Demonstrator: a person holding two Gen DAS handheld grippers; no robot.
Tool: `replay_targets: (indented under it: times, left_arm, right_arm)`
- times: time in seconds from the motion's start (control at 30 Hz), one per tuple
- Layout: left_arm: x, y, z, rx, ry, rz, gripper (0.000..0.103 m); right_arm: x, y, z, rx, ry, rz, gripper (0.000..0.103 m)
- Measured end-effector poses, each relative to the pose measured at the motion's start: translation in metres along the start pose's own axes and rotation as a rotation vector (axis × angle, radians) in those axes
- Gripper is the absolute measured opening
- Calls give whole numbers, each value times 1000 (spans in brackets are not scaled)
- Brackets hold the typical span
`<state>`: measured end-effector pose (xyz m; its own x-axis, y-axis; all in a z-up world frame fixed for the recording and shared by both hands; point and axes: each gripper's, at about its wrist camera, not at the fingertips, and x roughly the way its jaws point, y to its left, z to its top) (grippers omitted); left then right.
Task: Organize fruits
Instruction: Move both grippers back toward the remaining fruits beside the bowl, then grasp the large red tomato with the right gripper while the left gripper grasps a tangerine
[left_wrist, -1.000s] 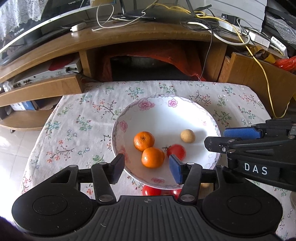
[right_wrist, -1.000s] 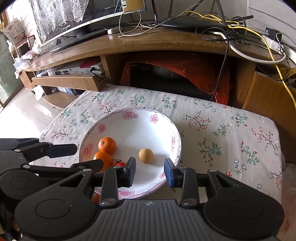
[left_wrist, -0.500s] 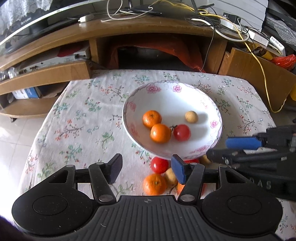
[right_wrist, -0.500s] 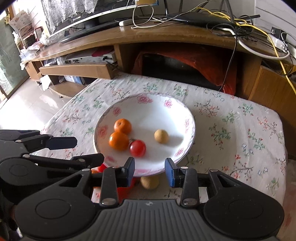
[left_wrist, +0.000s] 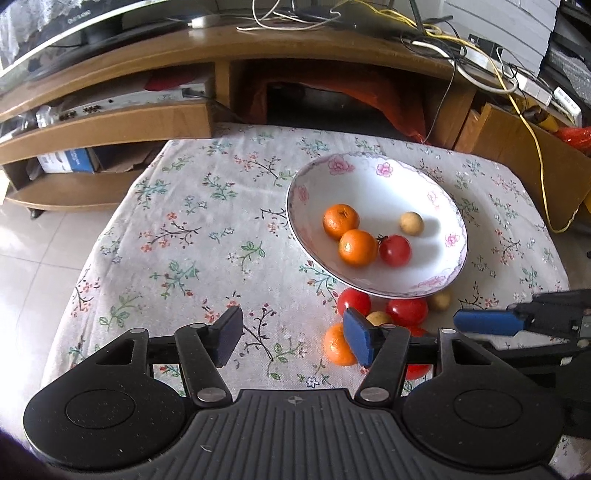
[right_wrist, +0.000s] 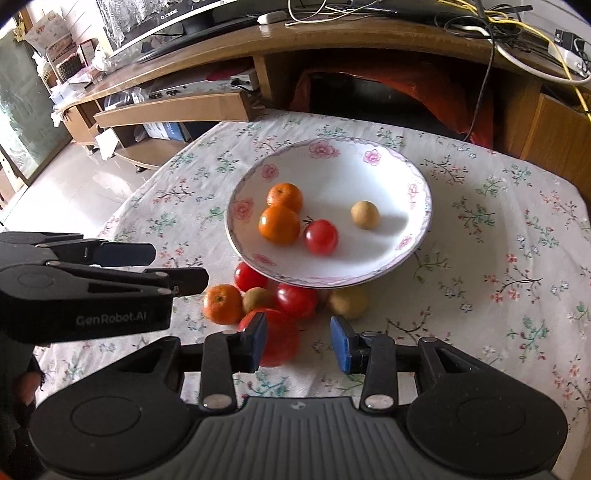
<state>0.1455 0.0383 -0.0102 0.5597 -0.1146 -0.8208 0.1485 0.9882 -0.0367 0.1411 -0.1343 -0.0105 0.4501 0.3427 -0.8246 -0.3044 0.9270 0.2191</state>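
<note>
A white bowl with pink flowers (left_wrist: 369, 184) (right_wrist: 332, 173) stands on the flowered cloth. It holds two oranges (left_wrist: 357, 246) (right_wrist: 279, 224), a tomato (left_wrist: 394, 250) (right_wrist: 321, 236) and a small yellow fruit (left_wrist: 411, 223) (right_wrist: 364, 214). Loose fruit lies in front of it: tomatoes (left_wrist: 353, 302) (right_wrist: 297, 299), an orange (left_wrist: 338, 345) (right_wrist: 222, 303) and small yellow fruits (right_wrist: 349, 302). My left gripper (left_wrist: 293, 332) is open over bare cloth, left of the orange. My right gripper (right_wrist: 299, 341) is open, and a large tomato (right_wrist: 280, 339) lies below its left finger, untouched.
The flowered tablecloth (left_wrist: 192, 236) falls away at the left and near edges to a tiled floor (left_wrist: 33, 236). Behind the table runs a wooden TV stand (right_wrist: 332, 40) with cables and shelves. Each gripper shows at the side of the other's view.
Both grippers have drawn back from over the bowl toward the near edge, bringing the loose fruit in front of it into view. The left jaws stand a little wider.
</note>
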Motion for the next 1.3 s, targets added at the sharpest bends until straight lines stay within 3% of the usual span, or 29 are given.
replay_targets:
  times: [0.47,0.87,1.0,1.13,1.3]
  left_arm:
    - [6,-3,-3,16,20,-27,69]
    - [29,-28,-14,164,75,-53,63]
    - [41,-35,-19,208,95,-36,57]
    - [40,-35,-19,192,93,-64,41]
    - [37,-36,-22,193,97,-68,40]
  right_arm:
    - [27,9,-3,-9,43,32,44]
    - [12,-2,-20,-14,69,10,44]
    - [3,-6,-30,-7,74,15,44]
    - [1,-11,-34,-6,77,9,44]
    - [1,-16,-33,-9,66,-13,44]
